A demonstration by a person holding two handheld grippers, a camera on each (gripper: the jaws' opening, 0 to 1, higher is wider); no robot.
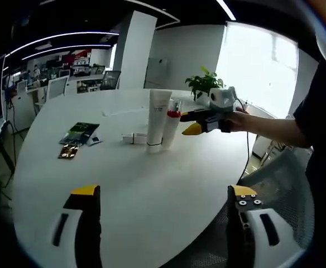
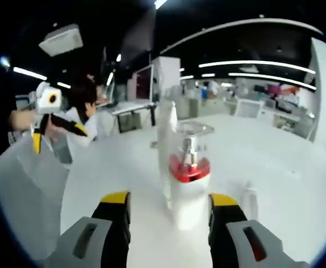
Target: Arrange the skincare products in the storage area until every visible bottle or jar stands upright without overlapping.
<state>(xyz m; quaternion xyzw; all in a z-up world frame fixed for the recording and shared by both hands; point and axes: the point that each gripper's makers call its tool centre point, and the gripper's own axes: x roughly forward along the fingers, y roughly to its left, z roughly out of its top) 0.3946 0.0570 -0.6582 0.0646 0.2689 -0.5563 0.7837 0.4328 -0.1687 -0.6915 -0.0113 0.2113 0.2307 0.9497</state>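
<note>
Right claw [image 2: 168, 209] brackets the upright red-collared pump bottle [image 2: 188, 184], jaws apart.

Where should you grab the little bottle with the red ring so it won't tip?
Grip the pump bottle on its white body below the red ring, probably from the open front where the right gripper already straddles it. The body is broad and upright; the clear cap is narrow, and the tall tube stands close behind.

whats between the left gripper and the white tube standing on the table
Only bare white table, seen in the left gripper view; the left gripper is open, well short of the white tube.
</note>
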